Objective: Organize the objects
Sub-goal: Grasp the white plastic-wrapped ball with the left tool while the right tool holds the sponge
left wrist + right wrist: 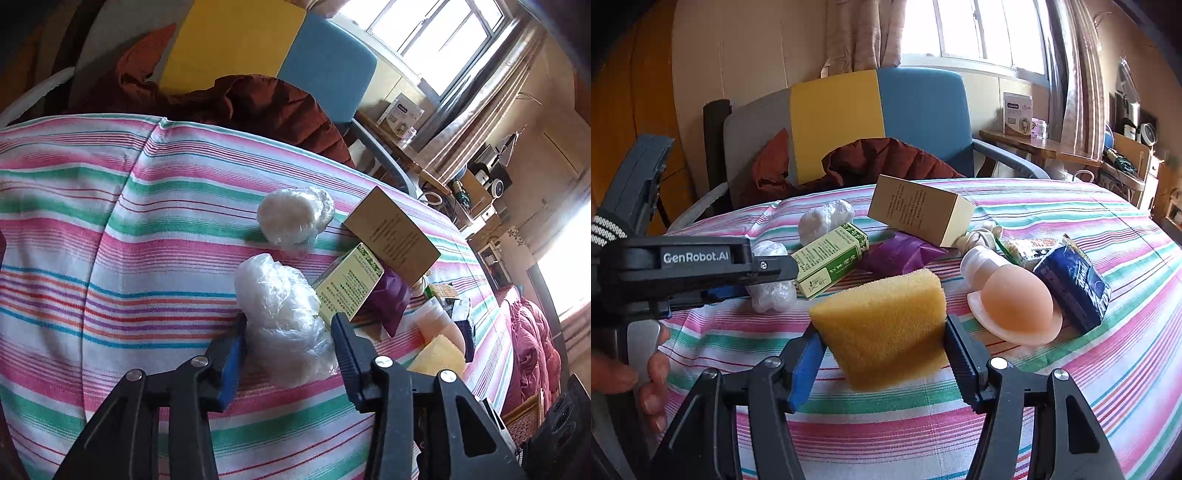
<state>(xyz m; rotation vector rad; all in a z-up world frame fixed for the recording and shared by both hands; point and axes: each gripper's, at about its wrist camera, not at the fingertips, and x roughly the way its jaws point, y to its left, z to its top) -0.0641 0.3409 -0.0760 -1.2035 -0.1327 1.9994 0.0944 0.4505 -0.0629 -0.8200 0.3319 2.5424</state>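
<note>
The left claw had closed around a crumpled clear plastic bundle on the striped desk; the right claw clamped a yellow sponge block.

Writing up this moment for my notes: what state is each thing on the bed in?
Sponge: gripped by right gripper.
Near plastic bundle: between left gripper pads, pinched.
Far plastic bundle: lying free.
Green box: on its side.
Tan box: tilted atop the pile.
Blue packet: leaning, crumpled.
</note>
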